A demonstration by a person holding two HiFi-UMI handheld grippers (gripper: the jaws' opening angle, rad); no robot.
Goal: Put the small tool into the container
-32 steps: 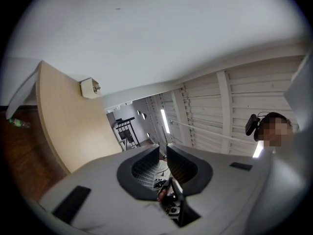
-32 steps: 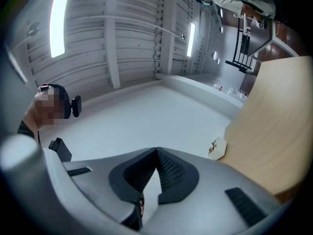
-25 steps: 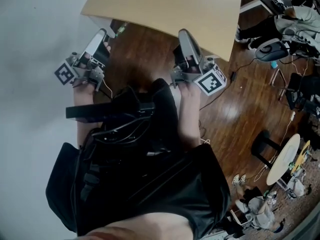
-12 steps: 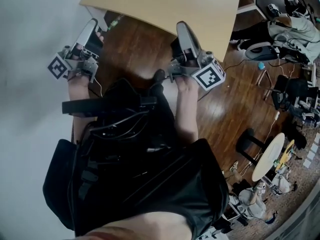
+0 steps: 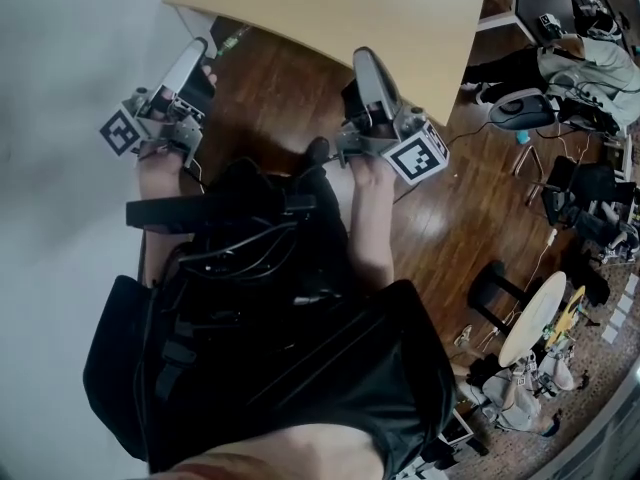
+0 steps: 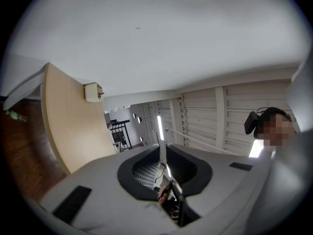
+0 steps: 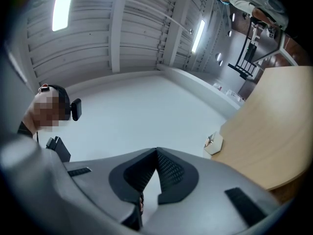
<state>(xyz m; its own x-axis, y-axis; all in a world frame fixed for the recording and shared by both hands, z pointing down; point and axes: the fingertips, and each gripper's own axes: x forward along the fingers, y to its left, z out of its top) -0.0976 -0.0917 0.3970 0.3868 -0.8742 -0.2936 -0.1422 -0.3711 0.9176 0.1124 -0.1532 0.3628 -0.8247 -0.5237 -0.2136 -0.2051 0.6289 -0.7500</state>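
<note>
No small tool or container shows in any view. In the head view my left gripper (image 5: 196, 54) is held at the left and my right gripper (image 5: 364, 64) at the middle. Both point toward the edge of a light wooden table (image 5: 330, 8). The left gripper view looks up along my left gripper (image 6: 162, 150), whose pads meet at the tip with nothing between them. The right gripper view shows my right gripper (image 7: 156, 153) the same way, pads touching at the tip and holding nothing.
A white wall (image 5: 60, 58) runs along the left and dark wood floor (image 5: 450, 218) lies below. A small white box (image 6: 93, 91) sits by the table's board. Cables, a round table (image 5: 535, 318), chairs and a seated person (image 5: 590, 63) crowd the right side.
The left gripper has drifted slightly to the left and up. The right gripper has hardly moved, and both stay shut.
</note>
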